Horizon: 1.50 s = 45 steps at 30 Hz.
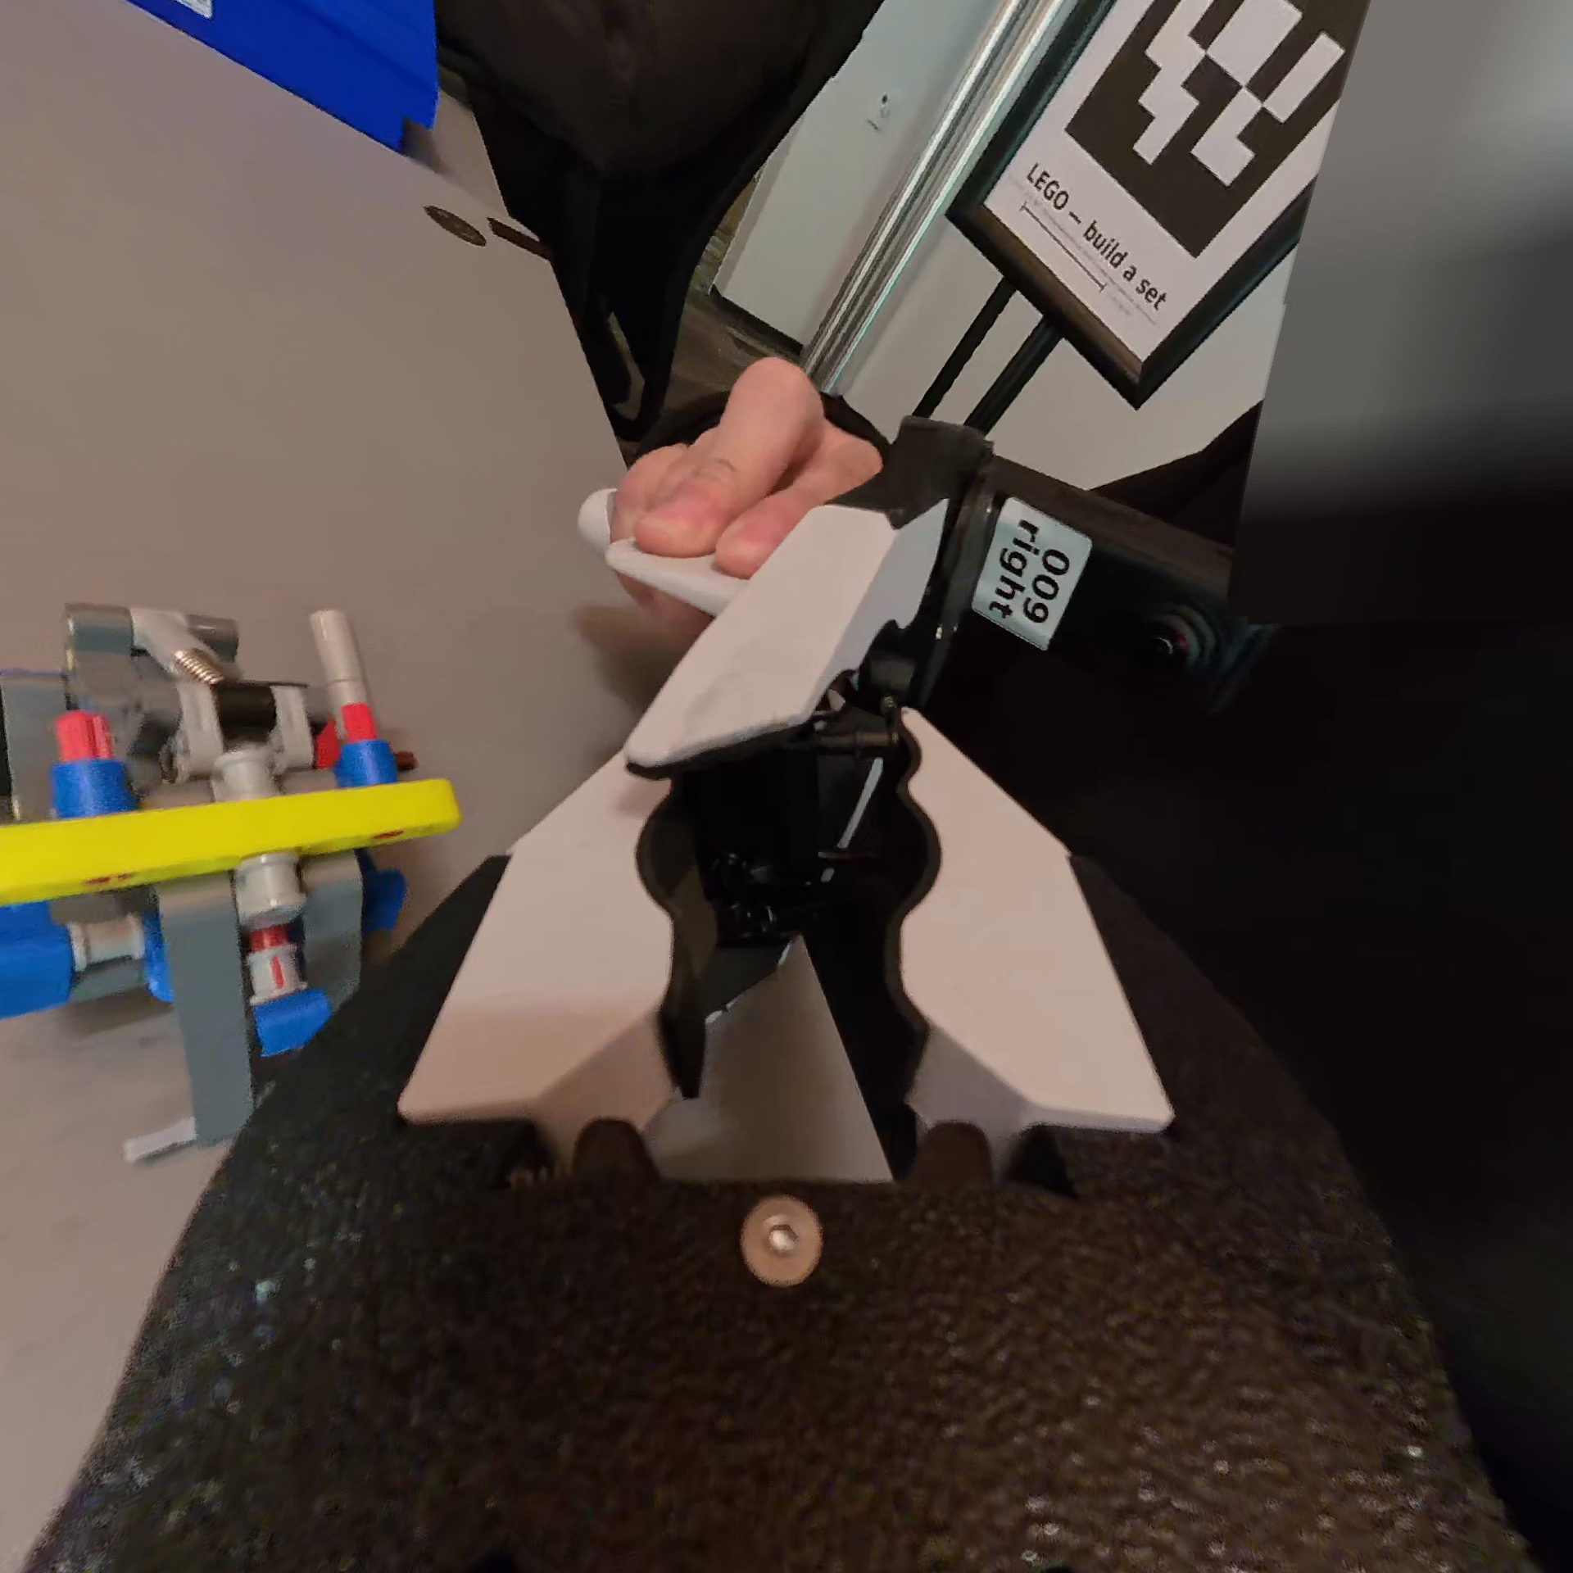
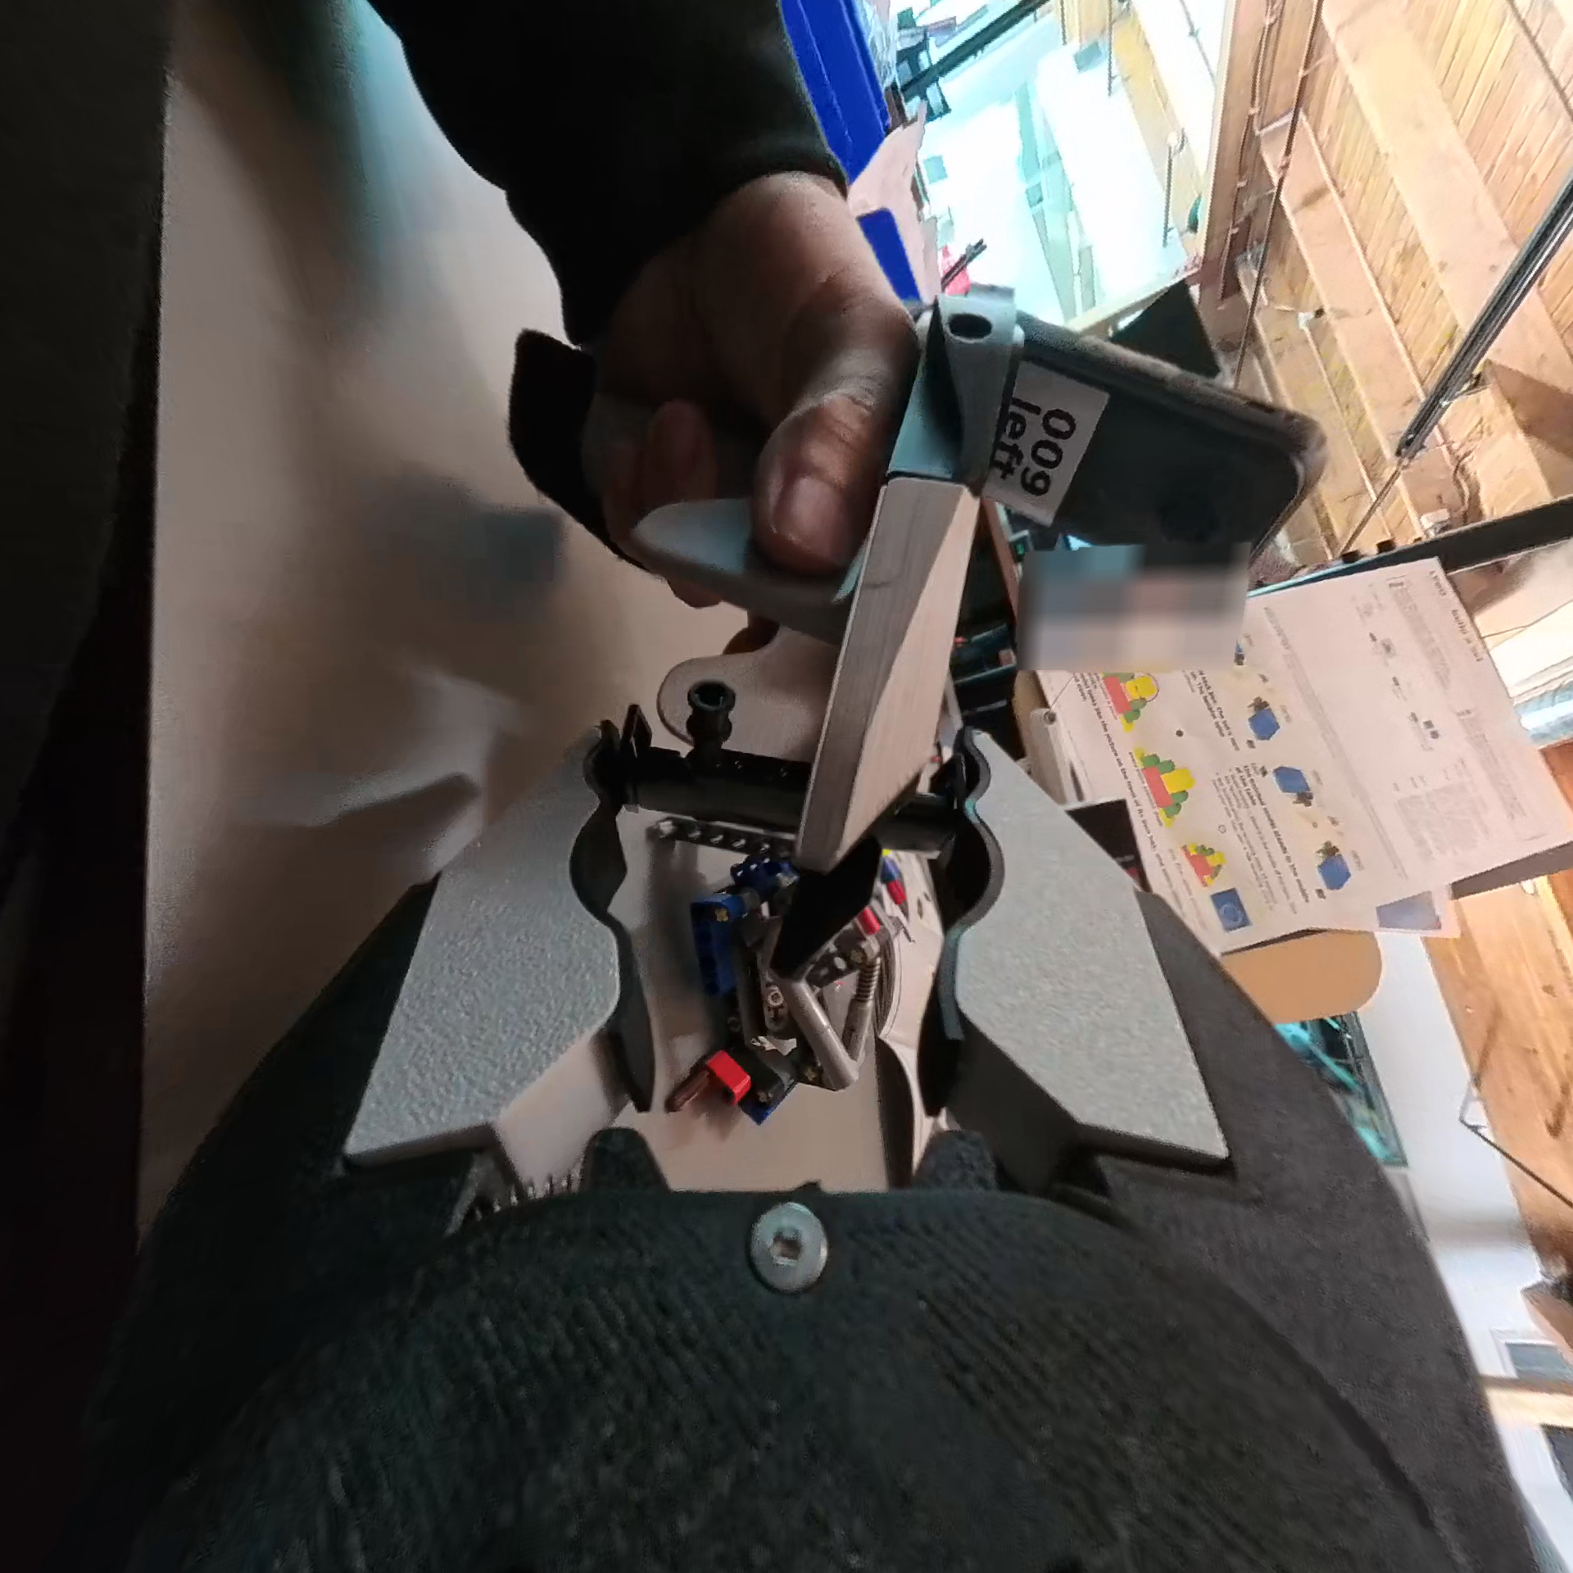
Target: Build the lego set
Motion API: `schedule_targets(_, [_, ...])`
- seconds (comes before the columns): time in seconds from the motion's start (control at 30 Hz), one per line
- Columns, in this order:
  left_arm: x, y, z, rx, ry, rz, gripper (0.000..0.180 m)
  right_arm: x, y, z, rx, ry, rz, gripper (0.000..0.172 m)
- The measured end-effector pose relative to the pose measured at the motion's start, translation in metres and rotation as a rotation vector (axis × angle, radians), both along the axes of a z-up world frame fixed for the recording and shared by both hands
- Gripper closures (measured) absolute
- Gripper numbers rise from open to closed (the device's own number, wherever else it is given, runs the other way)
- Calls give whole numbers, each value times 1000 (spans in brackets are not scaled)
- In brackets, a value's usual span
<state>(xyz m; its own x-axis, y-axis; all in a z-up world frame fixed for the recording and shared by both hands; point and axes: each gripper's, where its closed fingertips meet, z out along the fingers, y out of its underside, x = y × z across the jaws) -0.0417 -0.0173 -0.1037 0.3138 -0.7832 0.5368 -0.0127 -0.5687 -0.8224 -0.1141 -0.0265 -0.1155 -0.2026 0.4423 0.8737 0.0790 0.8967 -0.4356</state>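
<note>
My right gripper (image 2: pixel 783 766) is shut on a long black beam (image 2: pixel 723 796), which spans from one fingertip to the other. A black pin (image 2: pixel 711 711) stands up from the beam. My left gripper (image 1: pixel 779 749) meets it from across. One left finger (image 2: pixel 885 681) crosses in front of the beam and the other sits behind it. Only dark black parts (image 1: pixel 749 885) show between the left pads, and I cannot see whether they press on anything. A right finger (image 1: pixel 749 664) overlaps the left fingertip. A yellow, blue and grey brick model (image 1: pixel 213 817) stands on the table to the left; the right wrist view shows it (image 2: pixel 766 1004) below the beam.
The beige table (image 1: pixel 298 383) runs left and back. A blue bin (image 1: pixel 340 60) stands at its far edge. A framed sign on a stand (image 1: pixel 1192 170) is behind the grippers. Printed instruction sheets (image 2: pixel 1319 749) lie to the right. A person's hands (image 1: pixel 732 494) hold both grippers. Tip to tip, the grippers are about 6 cm apart.
</note>
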Motion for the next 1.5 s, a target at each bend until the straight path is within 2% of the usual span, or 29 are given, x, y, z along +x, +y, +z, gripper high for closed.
schedule_targets(0.17, [3,2,2,-18,-69,18,140,-1,-1,1,-38,1,0,97])
schedule_targets(0.3, [5,2,-3,-50,-63,-4,139,0,-1,-5,-42,-18,11,97])
schedule_targets(0.4, [6,-1,3,-39,-68,-20,138,0,-2,-1,-45,7,14,96])
schedule_targets(0.43, [7,-2,5,-71,-90,-29,134,-1,-3,0,-63,6,17,96])
schedule_targets(0.47, [7,1,6,-96,-107,-15,138,-2,-1,-1,-78,-3,1,95])
schedule_targets(0.57, [5,6,9,-52,-139,21,138,-1,7,0,-127,-8,-29,93])
schedule_targets(0.63, [0,9,9,-16,-106,46,137,1,18,4,-156,24,-82,83])
schedule_targets(0.7, [-5,9,16,-1,-128,56,138,2,25,6,-184,42,-112,86])
schedule_targets(0.83, [-2,4,18,0,-121,32,137,-2,14,6,-131,10,-50,95])
schedule_targets(1.0, [-1,4,14,19,-50,31,137,-2,15,4,-73,-7,-62,96])
schedule_targets(1.07, [2,4,12,-11,-32,33,130,-2,15,-2,-2,-43,-75,96])
schedule_targets(1.1, [3,3,12,-19,-23,27,137,-2,13,-3,24,-43,-73,96])
schedule_targets(1.13, [1,5,11,-3,-17,33,155,-3,10,0,22,-32,-60,96])
schedule_targets(1.2, [2,6,14,24,-41,42,162,-2,8,2,-14,-34,-47,96])
schedule_targets(1.23, [3,6,17,25,-65,37,158,-1,9,4,0,-18,-36,96])
schedule_targets(1.3, [7,-4,24,30,-111,-31,132,2,10,6,-5,4,-26,96])
schedule_targets(1.37, [8,-13,28,26,-139,-94,113,4,11,10,-34,39,-13,96])
schedule_targets(1.4, [7,-16,26,29,-124,-116,114,6,10,11,-51,44,1,96])
schedule_targets(1.5, [4,-21,27,80,-141,-151,136,8,-2,19,-96,76,79,96])
